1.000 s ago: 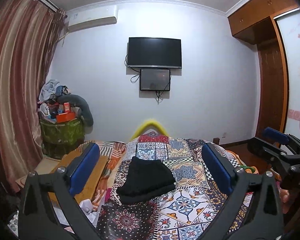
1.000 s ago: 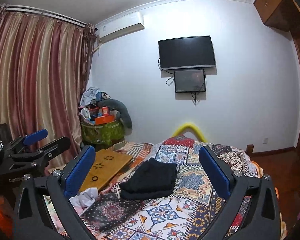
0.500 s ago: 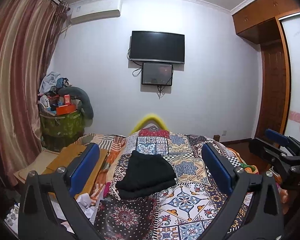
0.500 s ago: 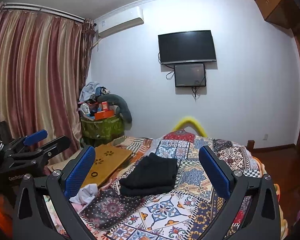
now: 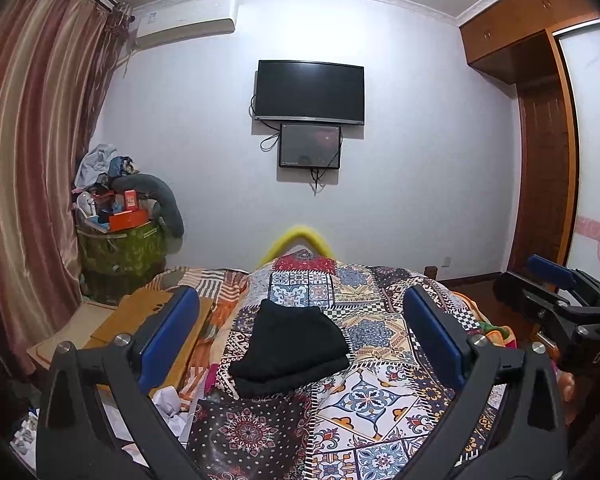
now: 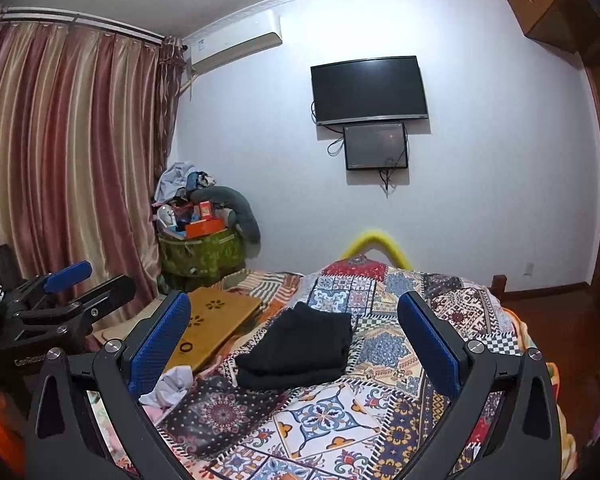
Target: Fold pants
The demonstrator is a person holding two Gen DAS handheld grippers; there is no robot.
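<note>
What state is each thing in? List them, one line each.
Black pants: folded into a compact stack, lying on the quilt, untouched.
Left gripper: open, empty, held back from the pants.
Right gripper: open, empty, also clear of the pants.
Patchwork quilt: spread over the bed.
Wall TV: screen dark.
Curtains: drawn shut.
Green hamper: heaped with clutter.

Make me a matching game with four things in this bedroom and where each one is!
Things:
1. black pants
2. TV
3. curtain
4. wooden board

Places:
A. high on the wall
B. folded on the patterned quilt
C. left of the quilt
D. hanging along the left side of the room

Pairs: 1-B, 2-A, 3-D, 4-C
</note>
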